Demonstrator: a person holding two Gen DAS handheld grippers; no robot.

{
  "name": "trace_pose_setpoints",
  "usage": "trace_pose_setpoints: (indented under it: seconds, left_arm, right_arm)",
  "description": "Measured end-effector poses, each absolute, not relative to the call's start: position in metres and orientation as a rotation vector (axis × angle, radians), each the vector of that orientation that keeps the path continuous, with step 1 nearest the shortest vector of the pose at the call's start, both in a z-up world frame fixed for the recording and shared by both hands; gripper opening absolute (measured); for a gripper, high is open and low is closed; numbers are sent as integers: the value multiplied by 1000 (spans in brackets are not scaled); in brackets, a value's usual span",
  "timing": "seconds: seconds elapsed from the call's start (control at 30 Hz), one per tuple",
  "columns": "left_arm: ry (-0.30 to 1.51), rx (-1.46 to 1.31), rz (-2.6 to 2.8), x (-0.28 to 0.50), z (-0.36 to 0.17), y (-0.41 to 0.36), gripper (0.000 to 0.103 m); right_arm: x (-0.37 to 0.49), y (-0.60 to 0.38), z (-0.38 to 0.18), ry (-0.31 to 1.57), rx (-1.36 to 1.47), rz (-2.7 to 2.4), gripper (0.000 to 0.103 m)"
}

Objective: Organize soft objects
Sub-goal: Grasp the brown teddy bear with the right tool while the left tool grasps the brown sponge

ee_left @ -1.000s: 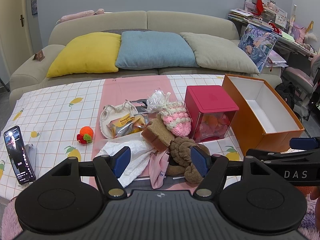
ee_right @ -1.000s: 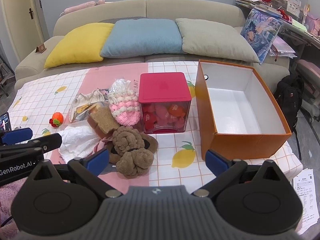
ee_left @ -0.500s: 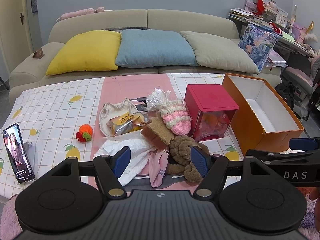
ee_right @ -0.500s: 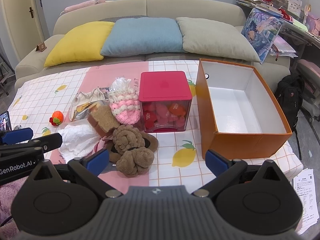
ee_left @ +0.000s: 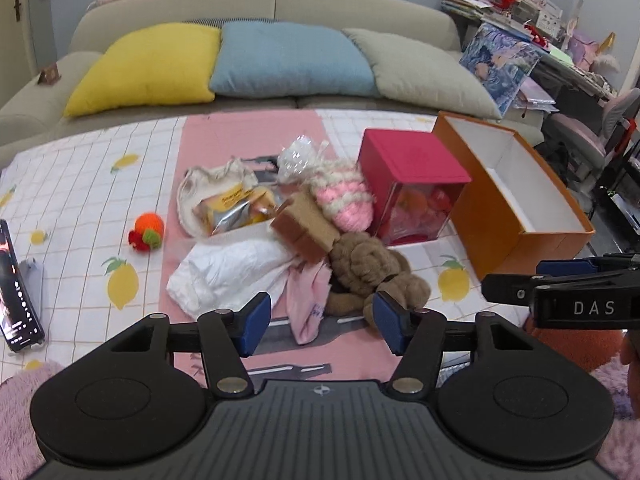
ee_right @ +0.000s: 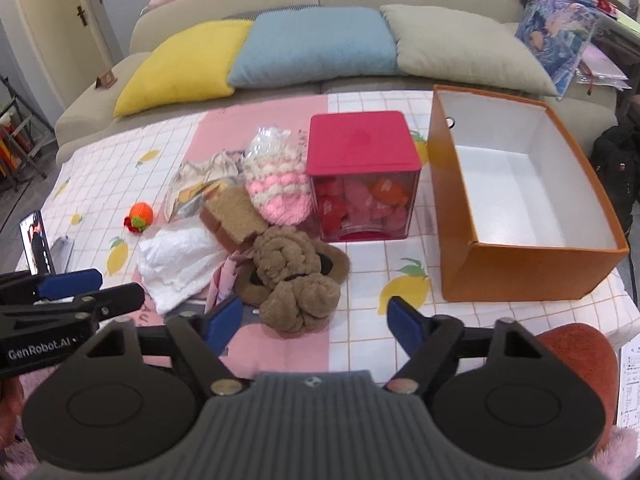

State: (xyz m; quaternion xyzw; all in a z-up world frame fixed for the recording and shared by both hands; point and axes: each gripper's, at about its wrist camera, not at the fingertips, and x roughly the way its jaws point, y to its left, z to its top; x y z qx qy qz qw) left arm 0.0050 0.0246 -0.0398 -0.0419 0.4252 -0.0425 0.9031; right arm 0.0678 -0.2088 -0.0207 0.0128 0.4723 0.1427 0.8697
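The left gripper and right gripper hang with jaws apart, both just narrowing, gripping nothing; the fluffy brown plush toy lies on the tablecloth, seemingly just beyond them, left of the empty orange cardboard box

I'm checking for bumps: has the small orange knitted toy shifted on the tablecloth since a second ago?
No. The orange knitted toy sits the same way beside the lemon print; only the camera moved.
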Motion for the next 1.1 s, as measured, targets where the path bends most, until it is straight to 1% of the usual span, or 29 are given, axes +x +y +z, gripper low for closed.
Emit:
trace_pose_setpoints:
  seconds: [0.3, 0.53, 0.97, 1.0, 1.03, 1.1]
  left_arm:
    - [910, -101, -129, 26, -59, 40, 70]
    - [950, -132, -117, 50, -80, 48, 70]
    - [1017, -142, -91, 82, -101, 51, 70]
    - [1019, -145, -92, 84, -102, 52, 70]
    - [1022, -149, -93, 86, -104, 52, 70]
    - [1027, -154, -95, 90, -105, 52, 71]
  right_arm:
    - [94, -187, -56, 1059, -86, 385, 73]
    - [125, -165, -88, 1054, -163, 448, 73]
    - [174, -131, -142, 1095, -203, 508, 73]
    - [177, -131, -145, 1107, -195, 508, 71]
    - [179, -131, -148, 1117, -188, 510, 60]
    - [181, -133, -152, 1141, -163, 519, 53]
